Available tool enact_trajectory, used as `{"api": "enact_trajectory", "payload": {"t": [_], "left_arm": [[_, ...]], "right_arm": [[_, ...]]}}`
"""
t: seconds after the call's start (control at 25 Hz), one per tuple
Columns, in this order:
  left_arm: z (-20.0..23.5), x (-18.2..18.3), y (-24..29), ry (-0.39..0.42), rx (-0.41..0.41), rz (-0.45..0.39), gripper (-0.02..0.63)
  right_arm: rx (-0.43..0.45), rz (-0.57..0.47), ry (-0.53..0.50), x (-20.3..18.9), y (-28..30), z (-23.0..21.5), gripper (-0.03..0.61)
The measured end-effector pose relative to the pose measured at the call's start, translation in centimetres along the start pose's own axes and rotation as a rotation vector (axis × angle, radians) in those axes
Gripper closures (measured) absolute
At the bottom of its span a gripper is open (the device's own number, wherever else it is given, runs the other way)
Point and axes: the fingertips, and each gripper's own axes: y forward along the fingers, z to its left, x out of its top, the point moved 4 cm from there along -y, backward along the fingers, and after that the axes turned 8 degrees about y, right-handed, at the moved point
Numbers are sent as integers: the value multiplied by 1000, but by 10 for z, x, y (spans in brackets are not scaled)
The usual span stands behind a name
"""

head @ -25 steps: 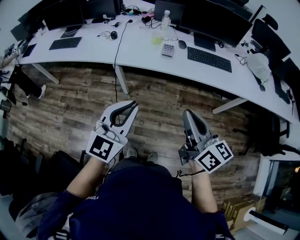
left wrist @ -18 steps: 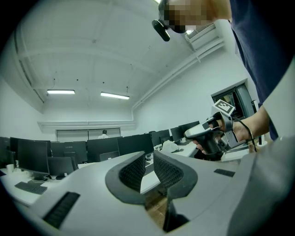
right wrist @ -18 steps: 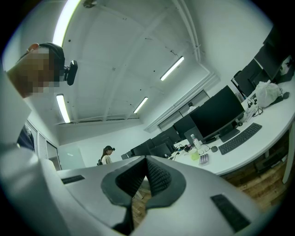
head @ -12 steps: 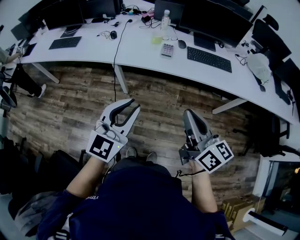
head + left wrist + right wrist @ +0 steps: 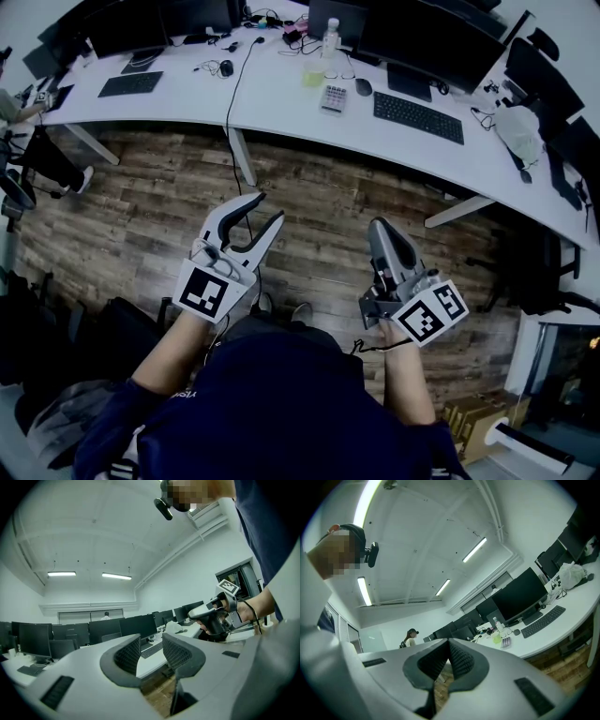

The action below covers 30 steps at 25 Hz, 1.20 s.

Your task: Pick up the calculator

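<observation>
Grey plastic, the left tongs [image 5: 270,207] had just been opening and stood apart with nothing between them; the right tongs [image 5: 379,228] were pressed together, empty. Both hung over the wooden floor [image 5: 141,206], well short of the white bench [image 5: 281,98]. The calculator [image 5: 335,98] lay flat towards the bench's far edge, left of a keyboard [image 5: 418,118]. It looked light, stiff and probably slick-cased, so pinching across its side edges, clear of the keys, seemed safest.
</observation>
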Motion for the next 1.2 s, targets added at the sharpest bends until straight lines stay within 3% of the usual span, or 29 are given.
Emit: {"api": "enact_trajectory", "payload": {"t": [0.56,1.2], "left_arm": [[-25,6,9,11,37,15,411],[-29,14,30,26,97,21,405]], "right_arm": [[17,8,2,7,-26,-17,574],[19,-14,23,23,-45,-48,574]]}}
